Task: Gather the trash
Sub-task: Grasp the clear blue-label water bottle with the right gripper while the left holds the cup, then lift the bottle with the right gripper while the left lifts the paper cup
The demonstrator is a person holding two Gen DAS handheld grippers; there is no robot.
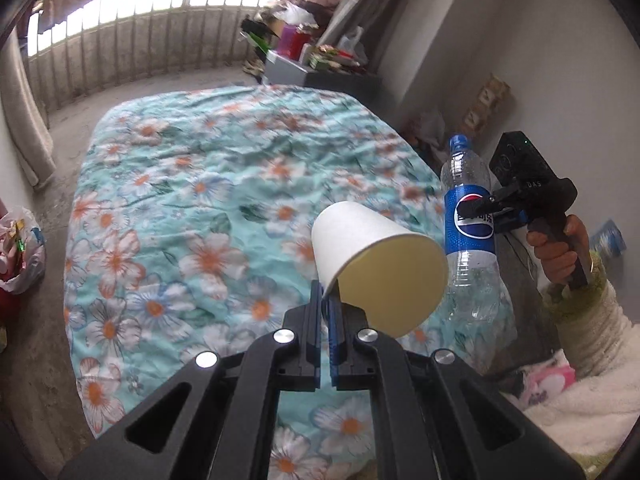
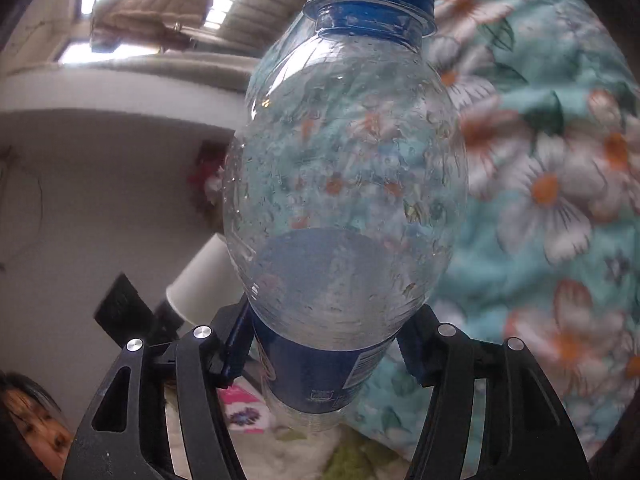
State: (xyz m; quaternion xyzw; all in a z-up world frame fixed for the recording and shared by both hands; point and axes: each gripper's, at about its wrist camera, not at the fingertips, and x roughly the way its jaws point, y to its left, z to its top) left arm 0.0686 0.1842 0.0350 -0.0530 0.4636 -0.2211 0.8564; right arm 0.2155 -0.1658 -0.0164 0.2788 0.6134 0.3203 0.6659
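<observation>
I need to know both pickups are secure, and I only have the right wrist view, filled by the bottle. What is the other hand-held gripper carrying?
Observer: The left hand-held gripper is shut on the rim of a white paper cup, tilted on its side.
Operator: Where does mine grip the bottle?
Observer: The right hand-held gripper clamps the blue label of the bottle, which stands roughly upright, cap up.
Operator: Any bag for the trash nearby?
Observer: A plastic bag with rubbish sits on the floor at the left of the left wrist view, beside the floral bed.
</observation>
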